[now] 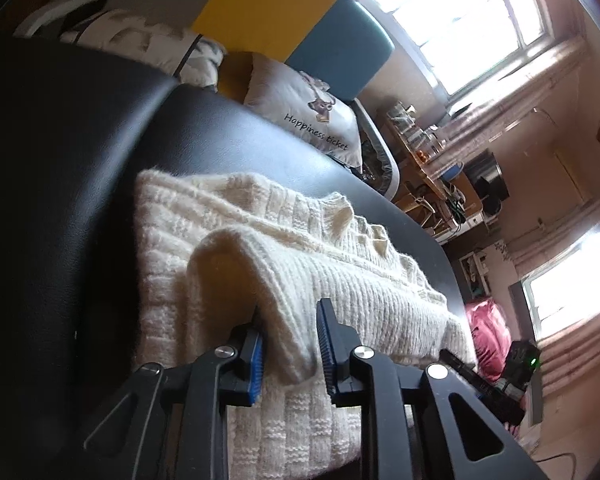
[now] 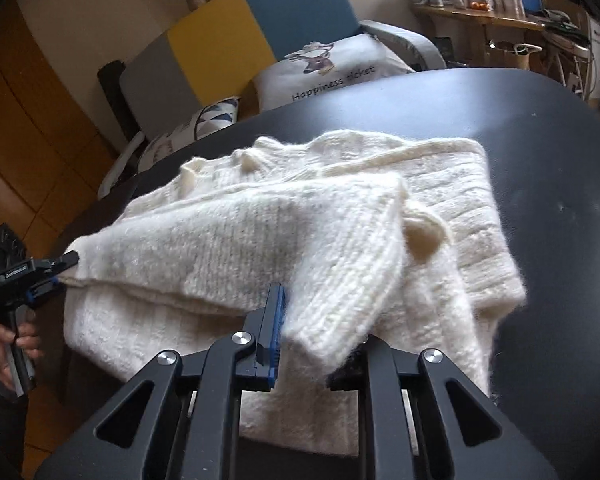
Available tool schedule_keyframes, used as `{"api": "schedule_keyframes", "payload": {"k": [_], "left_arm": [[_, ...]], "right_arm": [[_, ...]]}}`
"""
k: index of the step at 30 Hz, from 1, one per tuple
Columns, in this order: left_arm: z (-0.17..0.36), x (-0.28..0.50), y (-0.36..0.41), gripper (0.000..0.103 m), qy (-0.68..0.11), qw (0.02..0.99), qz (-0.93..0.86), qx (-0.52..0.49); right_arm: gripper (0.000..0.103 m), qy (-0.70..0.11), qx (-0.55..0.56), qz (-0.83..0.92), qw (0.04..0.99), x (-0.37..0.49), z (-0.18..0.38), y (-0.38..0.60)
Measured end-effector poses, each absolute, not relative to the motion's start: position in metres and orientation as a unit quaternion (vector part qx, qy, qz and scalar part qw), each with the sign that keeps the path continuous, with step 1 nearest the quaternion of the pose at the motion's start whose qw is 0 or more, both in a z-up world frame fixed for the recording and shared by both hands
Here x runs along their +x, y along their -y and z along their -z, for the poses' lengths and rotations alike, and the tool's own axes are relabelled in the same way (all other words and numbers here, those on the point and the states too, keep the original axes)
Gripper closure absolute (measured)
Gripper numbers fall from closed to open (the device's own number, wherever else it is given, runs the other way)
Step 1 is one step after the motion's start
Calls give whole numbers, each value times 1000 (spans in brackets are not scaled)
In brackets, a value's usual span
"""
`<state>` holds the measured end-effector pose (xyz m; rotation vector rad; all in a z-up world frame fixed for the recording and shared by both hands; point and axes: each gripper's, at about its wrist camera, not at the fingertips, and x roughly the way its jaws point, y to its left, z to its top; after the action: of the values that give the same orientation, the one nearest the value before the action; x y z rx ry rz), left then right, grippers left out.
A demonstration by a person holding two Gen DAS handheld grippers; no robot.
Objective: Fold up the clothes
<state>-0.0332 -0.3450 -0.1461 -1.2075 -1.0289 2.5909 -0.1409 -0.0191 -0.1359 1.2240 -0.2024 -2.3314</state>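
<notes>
Right now a cream knitted sweater [image 2: 284, 224] lies partly folded on a black table [image 2: 540, 152], its ribbed sleeve raised above the body. The left gripper [image 1: 290, 344] has its blue-padded jaws set apart, with a fold of the sleeve sagging between them. In the right wrist view, though, the same tool's tips seem pinched on the sleeve's far end, so its grip is hard to judge. The right gripper [image 2: 316, 336] has the sleeve's cuff draped between its jaws; knit hides its right finger, so I cannot tell if it clamps. A hand [image 2: 10, 350] is cut off by the frame edge. Behind sits a printed cushion [image 2: 340, 68].
</notes>
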Motion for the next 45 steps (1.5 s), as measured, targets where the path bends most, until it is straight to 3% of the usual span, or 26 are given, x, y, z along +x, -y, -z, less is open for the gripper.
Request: {"api": "schedule_keyframes", "payload": {"k": [11,16,19,22,24,27,33,38,45], "left_arm": [[128,-52,362,91,380,51,-856,-346],[139,-74,372,91,414,34,-838,-354],[146,-85,379,82,439,27,-821,-364],[145,-80,379,81,437,24,-823,-363],[144,-76,380,79,436,22,-824,-362],[141,-64,380,77,421,21,-832,-362],[142,-17,377,76,358,6,-855,-375],[151,19,377,76,327,-1,-861,-390],[149,25,375,75,290,37,-877,-381]], "right_arm": [[86,60,401,873,270,-176,91,28],[86,74,427,864,257,-216,101,26],[85,105,444,851,260,-232,111,26],[73,132,448,844,262,-241,114,25],[54,130,436,847,274,-233,107,25],[39,102,408,856,300,-207,92,23],[38,-7,402,861,312,-156,89,30],[38,-102,471,836,263,-135,143,46],[11,-97,464,840,264,-121,157,51]]}}
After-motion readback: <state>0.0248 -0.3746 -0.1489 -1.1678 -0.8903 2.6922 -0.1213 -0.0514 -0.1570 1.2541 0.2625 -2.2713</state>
